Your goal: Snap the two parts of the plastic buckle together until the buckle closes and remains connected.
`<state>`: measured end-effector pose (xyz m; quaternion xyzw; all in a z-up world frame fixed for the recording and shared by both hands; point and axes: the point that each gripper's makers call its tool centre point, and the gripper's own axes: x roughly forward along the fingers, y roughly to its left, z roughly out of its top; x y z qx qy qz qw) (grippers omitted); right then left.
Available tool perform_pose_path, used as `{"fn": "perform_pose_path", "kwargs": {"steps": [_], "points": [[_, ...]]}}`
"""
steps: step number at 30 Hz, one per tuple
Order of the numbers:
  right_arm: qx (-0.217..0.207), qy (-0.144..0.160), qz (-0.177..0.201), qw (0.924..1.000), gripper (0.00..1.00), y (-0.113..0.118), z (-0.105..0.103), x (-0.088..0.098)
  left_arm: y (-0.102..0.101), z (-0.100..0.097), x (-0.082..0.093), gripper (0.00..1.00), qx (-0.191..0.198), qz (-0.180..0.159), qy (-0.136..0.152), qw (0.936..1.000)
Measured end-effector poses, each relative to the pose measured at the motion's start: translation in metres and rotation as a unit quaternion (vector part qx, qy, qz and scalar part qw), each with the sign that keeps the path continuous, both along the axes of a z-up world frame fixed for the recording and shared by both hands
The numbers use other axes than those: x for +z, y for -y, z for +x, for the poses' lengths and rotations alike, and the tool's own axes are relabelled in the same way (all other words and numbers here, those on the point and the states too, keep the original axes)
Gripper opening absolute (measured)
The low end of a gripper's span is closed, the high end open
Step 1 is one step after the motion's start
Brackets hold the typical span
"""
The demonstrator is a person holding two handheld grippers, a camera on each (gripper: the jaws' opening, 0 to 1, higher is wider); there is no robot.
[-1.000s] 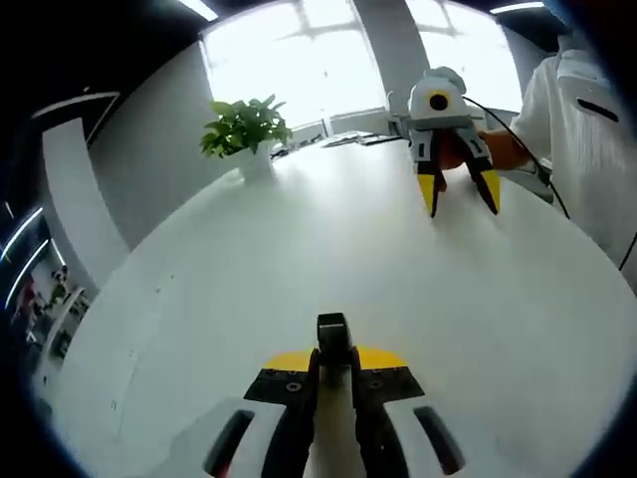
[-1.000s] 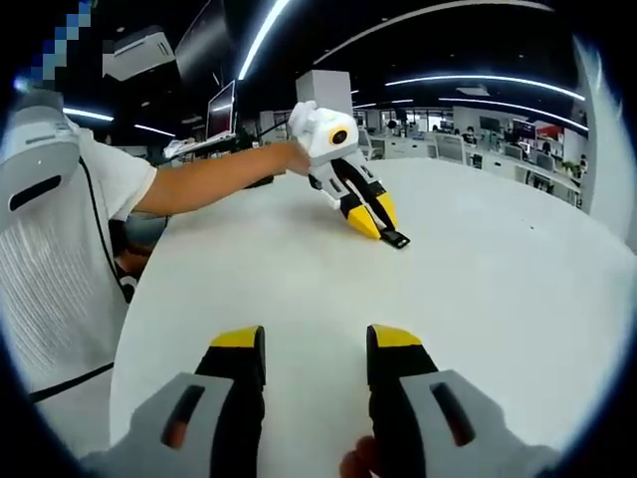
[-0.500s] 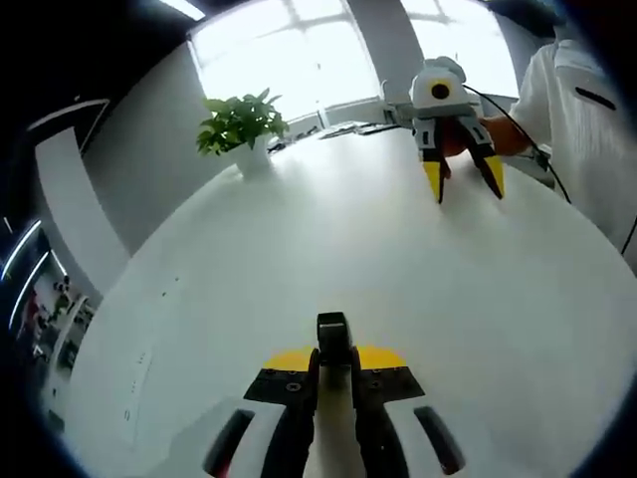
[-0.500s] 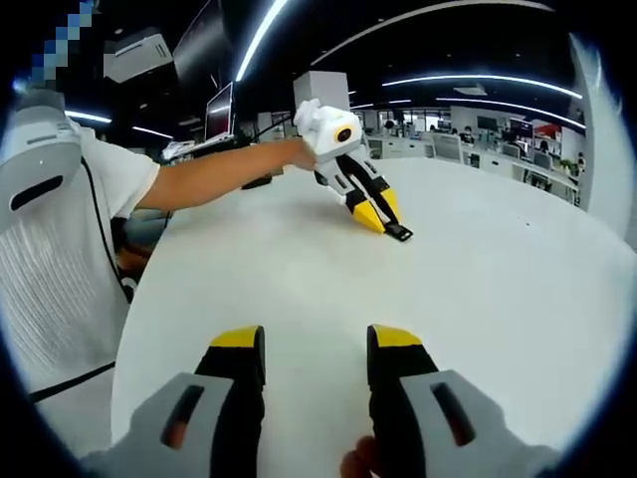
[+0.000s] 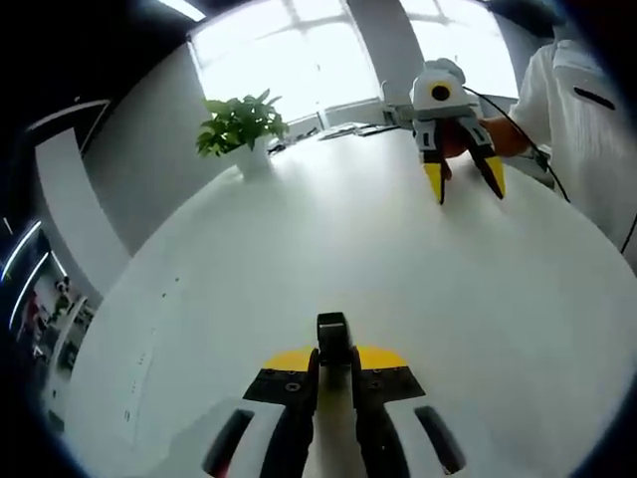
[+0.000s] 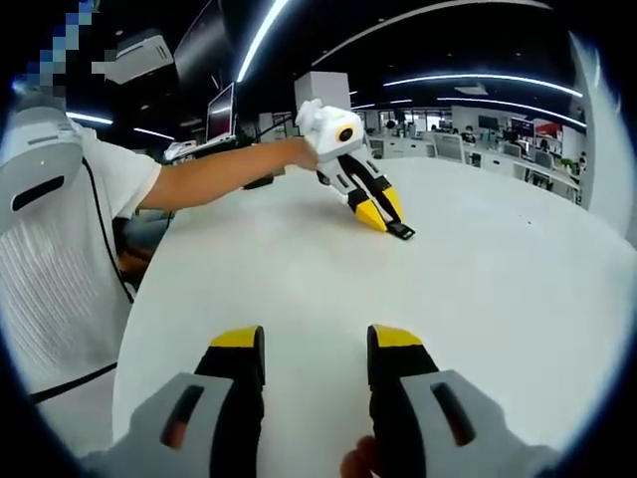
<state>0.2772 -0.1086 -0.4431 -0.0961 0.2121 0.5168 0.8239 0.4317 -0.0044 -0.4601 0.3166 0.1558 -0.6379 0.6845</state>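
The left gripper (image 5: 333, 344) was clenched on a black buckle part (image 5: 333, 334), held low over the white table (image 5: 299, 249). The right gripper (image 6: 317, 349) hovered with jaws spread and nothing between them, well apart from it; a potted plant (image 5: 242, 129) stood at the far left edge.

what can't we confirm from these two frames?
- Buckle part in the left gripper: left gripper view, the closed fingers hide most of it, so its shape is unclear; right gripper view, too small.
- Second buckle part: cannot tell where it is; the right gripper is open on bare table.
- Far office desks: right gripper view, too small.
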Motion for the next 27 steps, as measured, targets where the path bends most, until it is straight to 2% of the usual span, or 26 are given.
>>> {"fn": "perform_pose_path", "kwargs": {"steps": [21,27], "points": [[0.0,0.002,0.006,1.0,0.41,0.0006,-0.0013,0.0014,-0.0007,0.0015,0.0021,0.14,0.005,-0.004,0.003,1.0],[-0.005,0.004,0.012,0.9999,0.41,0.0001,-0.0001,0.0037,-0.0022,0.008,0.0052,0.24,0.036,-0.023,0.015,0.999]]}}
